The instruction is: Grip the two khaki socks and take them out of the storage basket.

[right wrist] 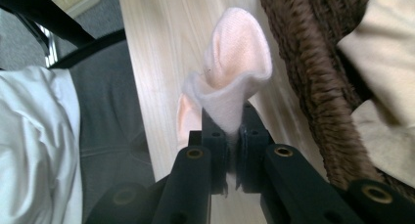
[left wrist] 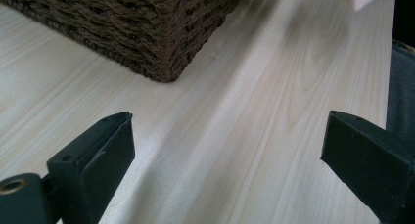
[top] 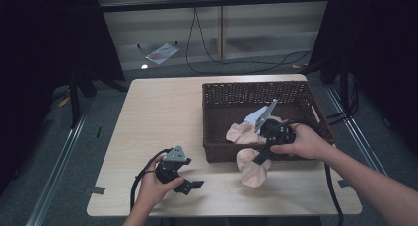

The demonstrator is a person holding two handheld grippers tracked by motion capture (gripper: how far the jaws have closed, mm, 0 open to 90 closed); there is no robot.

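Pale wooden desk (top: 157,117): right tongs (right wrist: 229,136) pinch a pink cloth (right wrist: 235,72) at the basket's (top: 212,112) near wall, seemingly mid-transfer; a release comes next. Left tongs (top: 190,181) rest spread, empty.
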